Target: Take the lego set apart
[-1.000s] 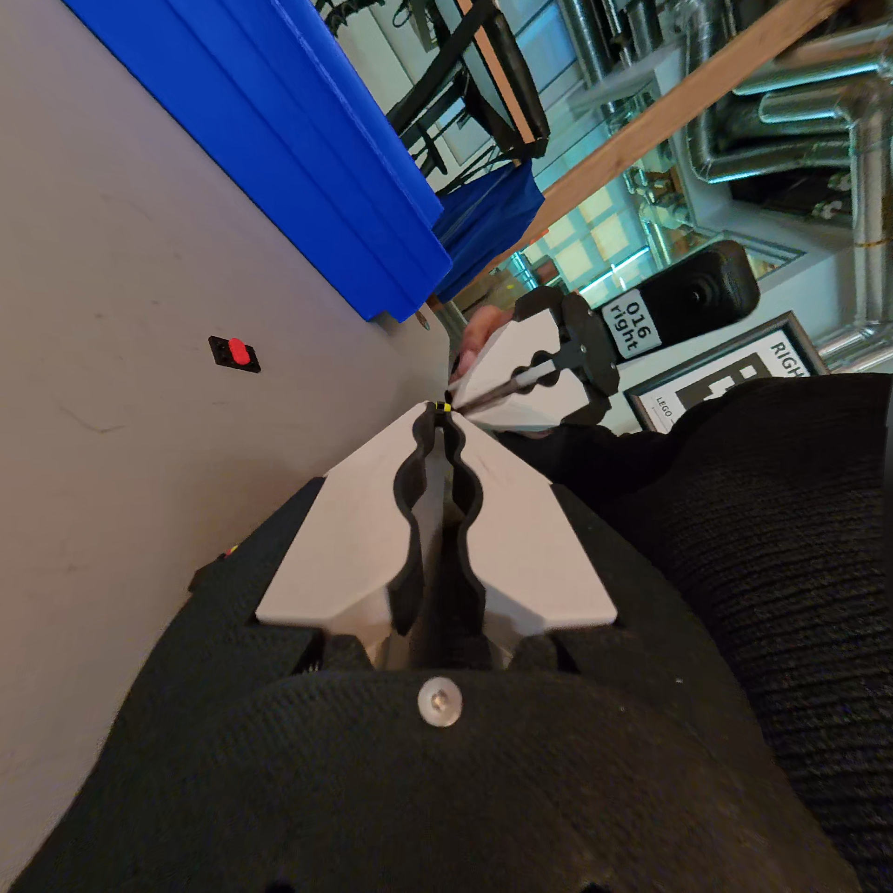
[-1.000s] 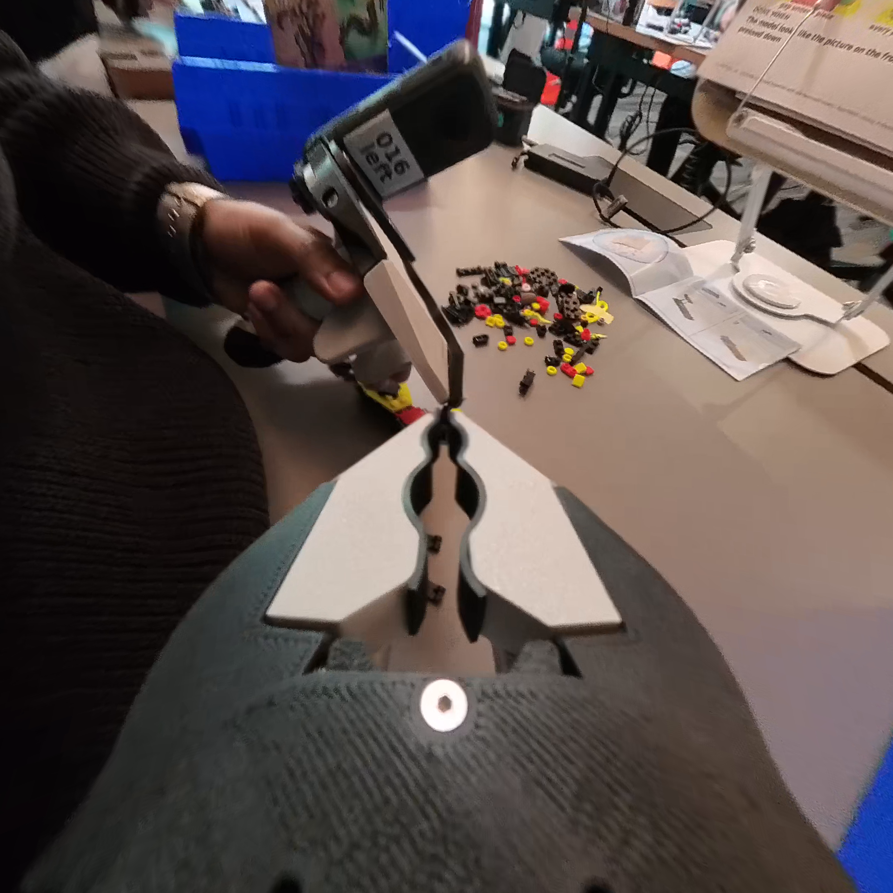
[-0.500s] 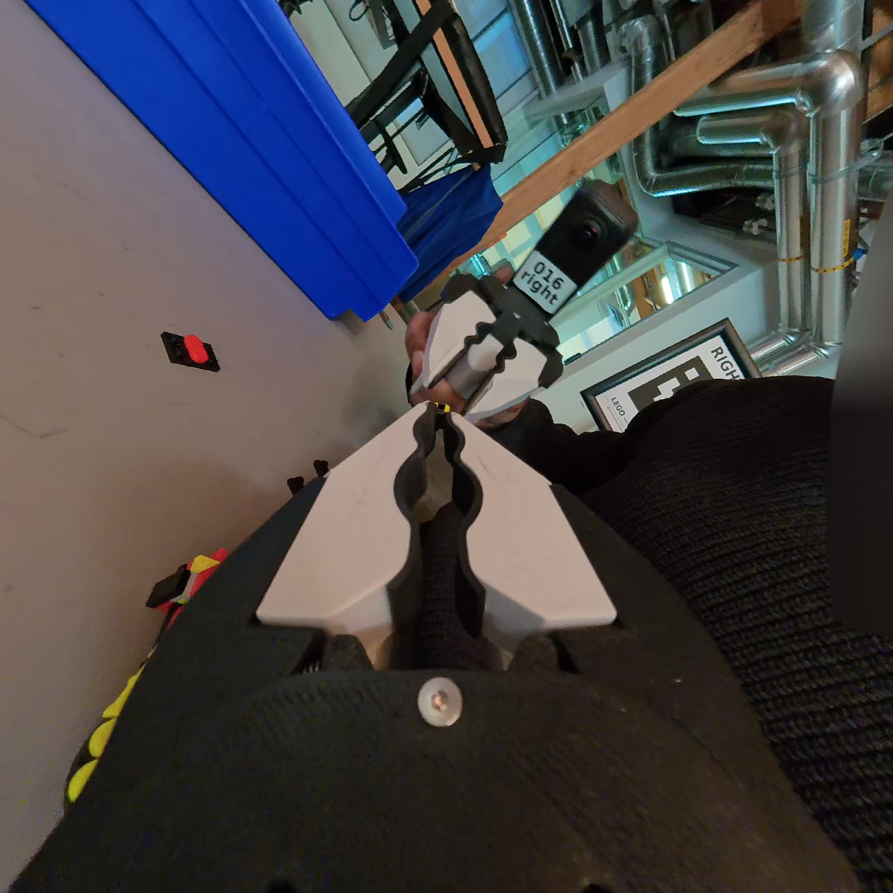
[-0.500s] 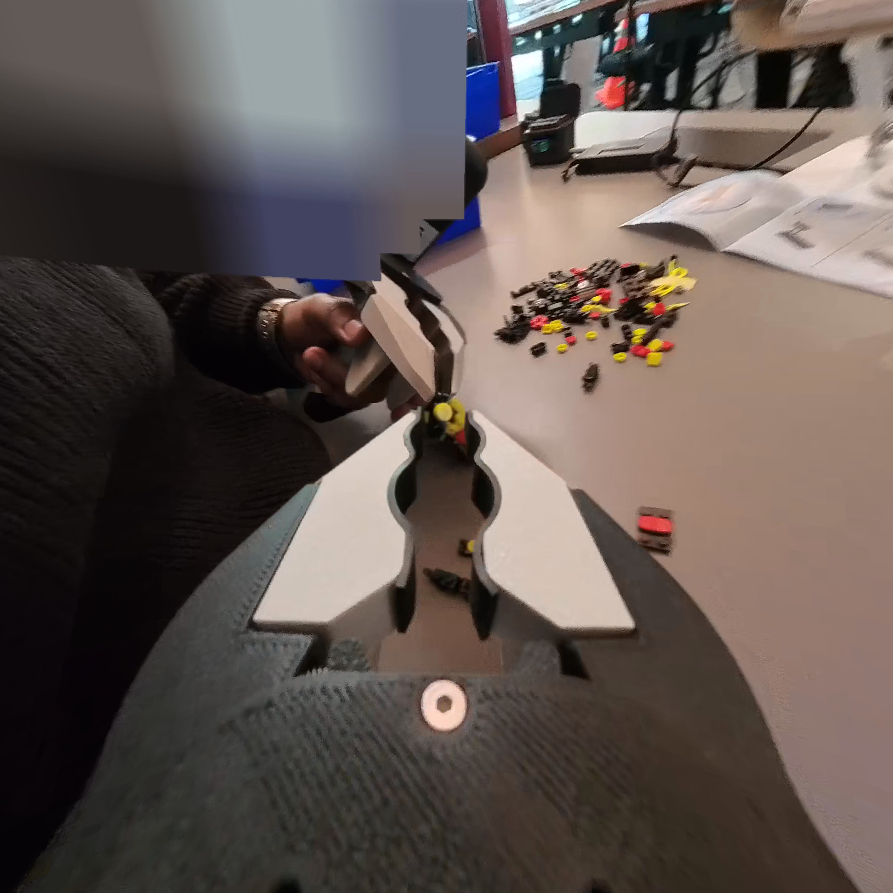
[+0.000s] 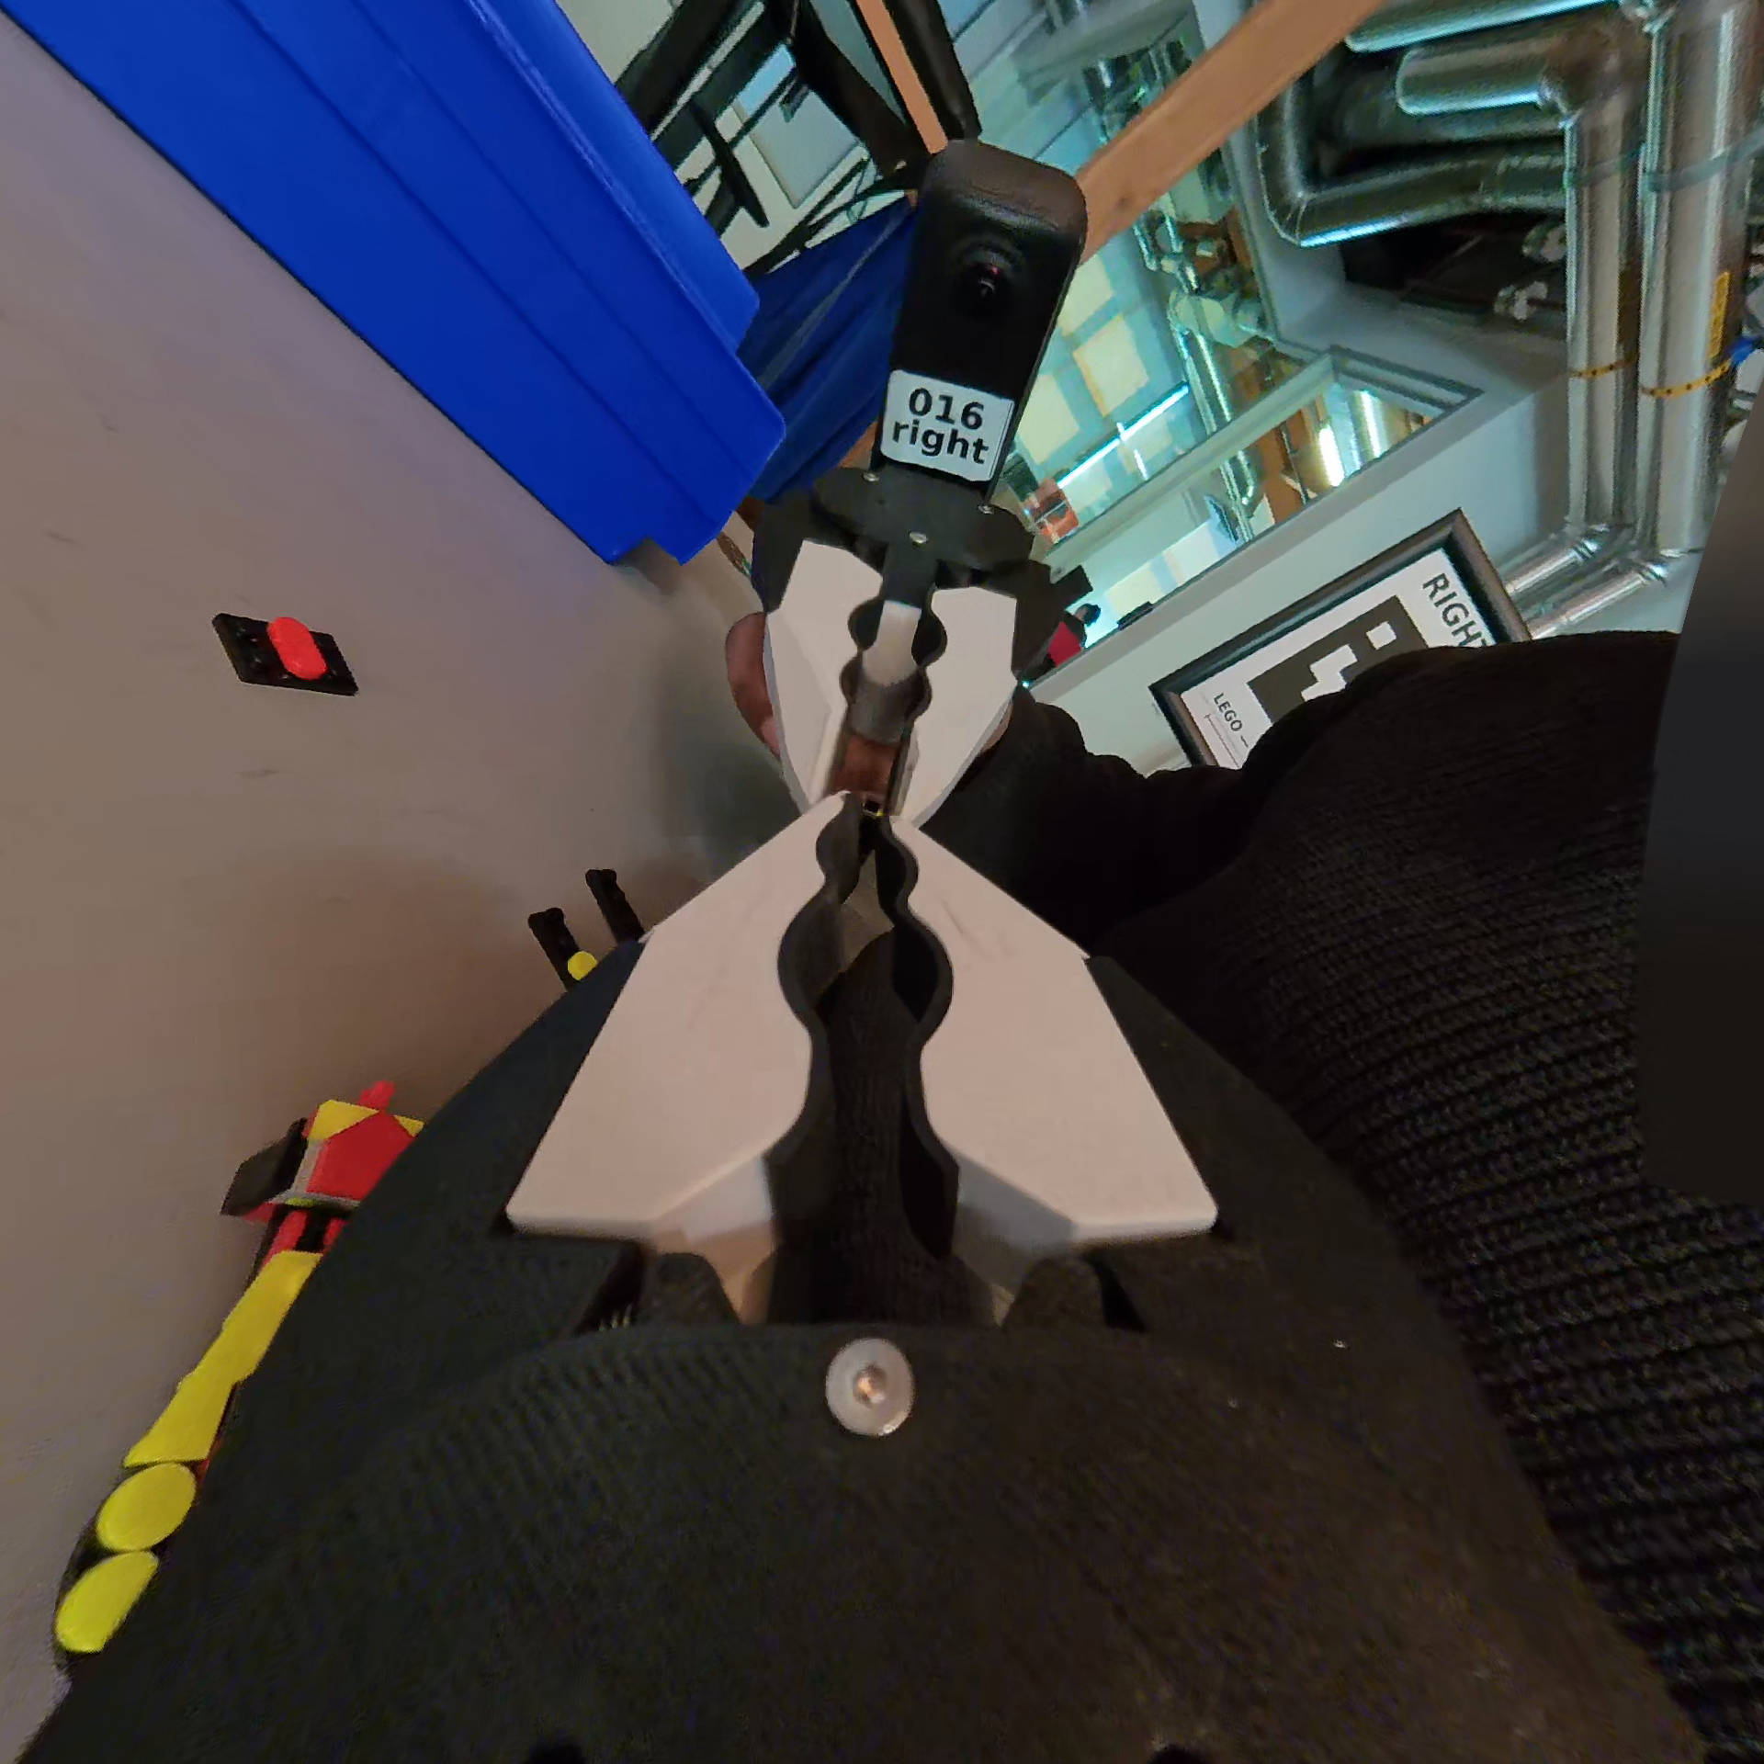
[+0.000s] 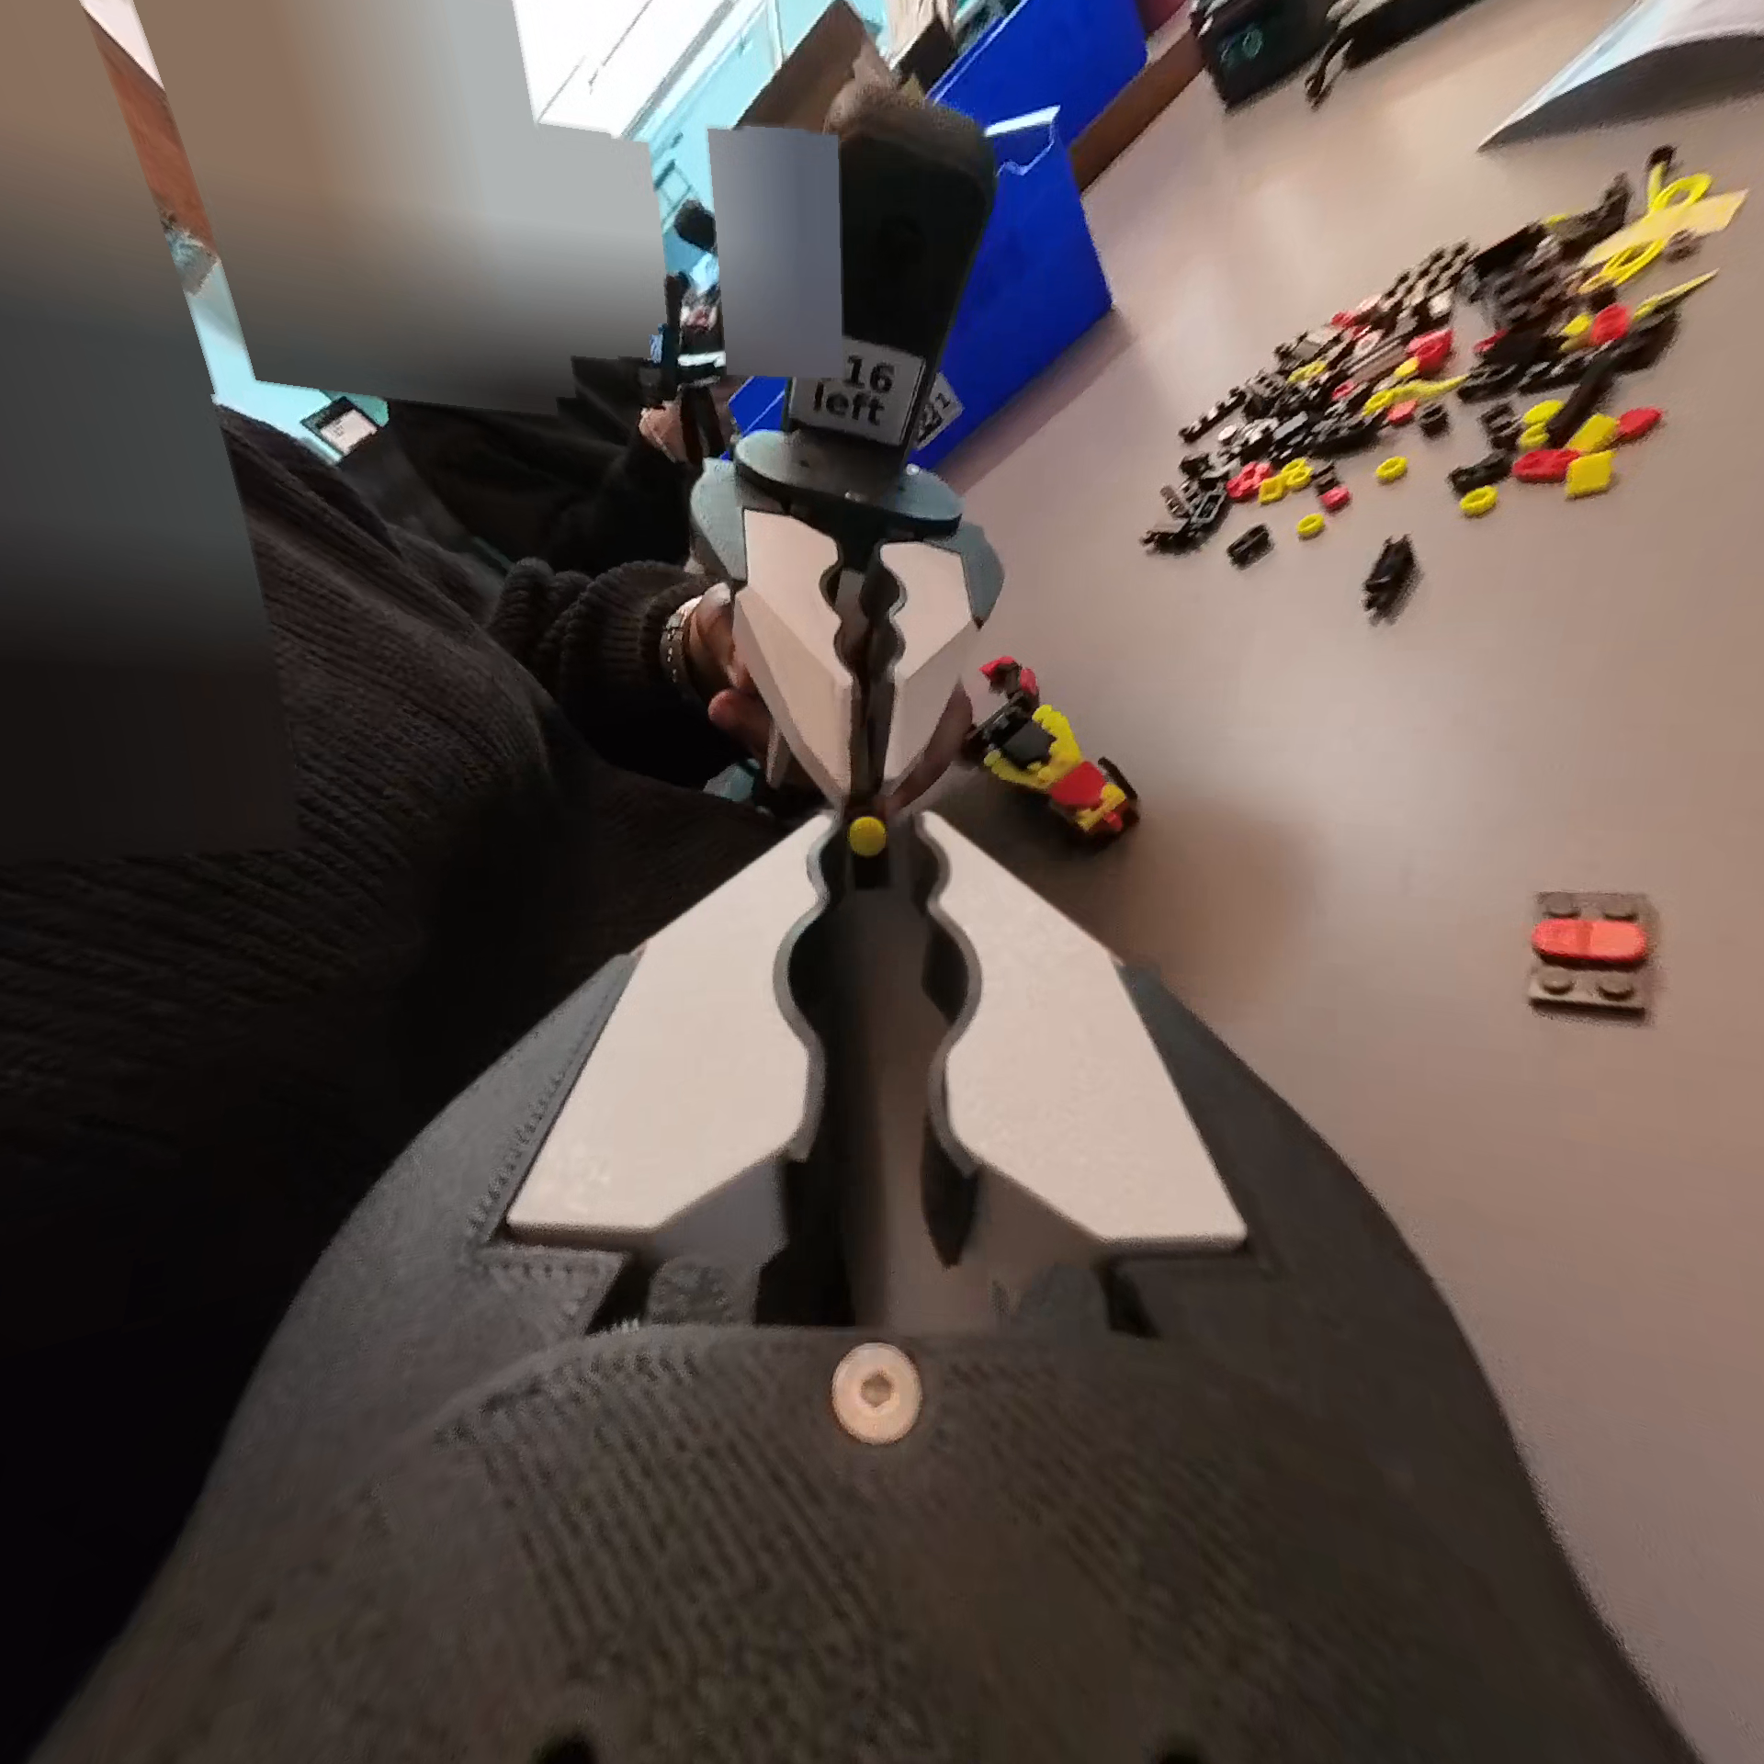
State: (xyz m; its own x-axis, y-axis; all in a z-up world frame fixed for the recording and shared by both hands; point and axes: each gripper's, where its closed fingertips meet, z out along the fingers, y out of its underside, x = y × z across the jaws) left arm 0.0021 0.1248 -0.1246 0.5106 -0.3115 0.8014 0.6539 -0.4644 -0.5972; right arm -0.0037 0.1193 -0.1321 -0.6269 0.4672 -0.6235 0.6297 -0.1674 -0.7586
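Lego model (image 6: 1055,764) beside tools; loose-brick pile (image 6: 1432,372) beyond; blue bin (image 5: 401,248) behind.

Camera label (image 5: 940,431), framed sign (image 5: 1355,659) (both printed)

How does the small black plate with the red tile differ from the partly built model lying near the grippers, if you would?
The black plate lies flat, carrying just one red tile; the model is a bulkier cluster of yellow, red and black pieces. The plate lies alone, whereas the model lies close behind the left gripper. Both rest on the table, ungripped.
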